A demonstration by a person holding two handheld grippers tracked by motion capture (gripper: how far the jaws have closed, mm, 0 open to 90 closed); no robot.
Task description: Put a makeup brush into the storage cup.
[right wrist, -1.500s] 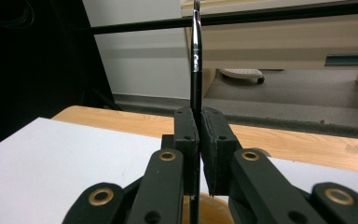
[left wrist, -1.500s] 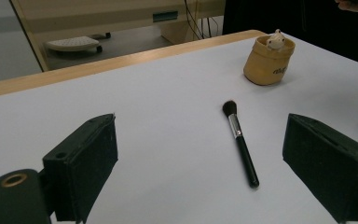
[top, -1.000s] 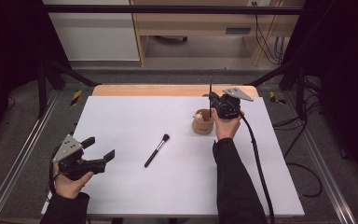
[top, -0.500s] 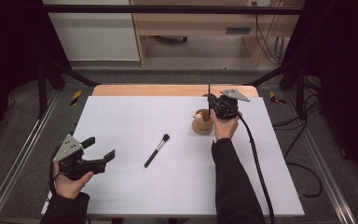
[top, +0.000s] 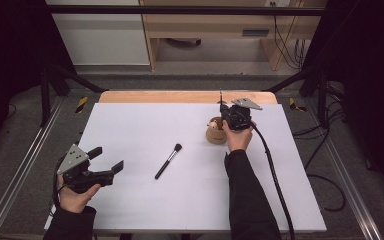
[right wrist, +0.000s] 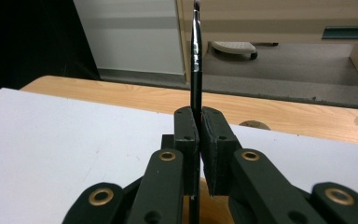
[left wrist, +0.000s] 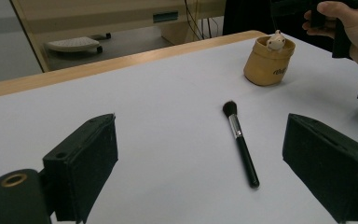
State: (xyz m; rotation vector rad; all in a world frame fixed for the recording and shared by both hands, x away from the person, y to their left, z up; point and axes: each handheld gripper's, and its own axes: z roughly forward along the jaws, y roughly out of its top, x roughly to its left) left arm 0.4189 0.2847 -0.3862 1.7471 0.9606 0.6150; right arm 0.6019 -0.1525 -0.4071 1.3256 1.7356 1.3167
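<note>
Nothing much has shifted since the earlier frames: the right tongs [top: 221, 111] hang at the same spot beside the pot, and the left tongs [top: 105, 159] rest where they were near the tabletop's left front corner.

Pinched upright in the right tongs [right wrist: 198, 135] is a thin dark brush [right wrist: 196, 56], its handle running straight up between the two pads, which are pressed together on it. In the high view the thin dark brush [top: 220, 98] shows as a fine vertical line, and its tip is too small there to read; it is probably a slim make-up brush. Just beside and below those tongs stands a small tan pot [top: 216, 132] with a little white figure at its rim, seen more clearly in the left gripper view as a tan pot [left wrist: 268, 63] on the white tabletop [top: 145, 125].

Well apart from the pot, toward the middle, a second make-up brush [top: 168, 161] lies flat, bristles toward the far side; the left gripper view shows that make-up brush [left wrist: 240, 140] ahead of the left tongs [left wrist: 209, 158], whose jaws are spread wide with nothing touching them.
</note>
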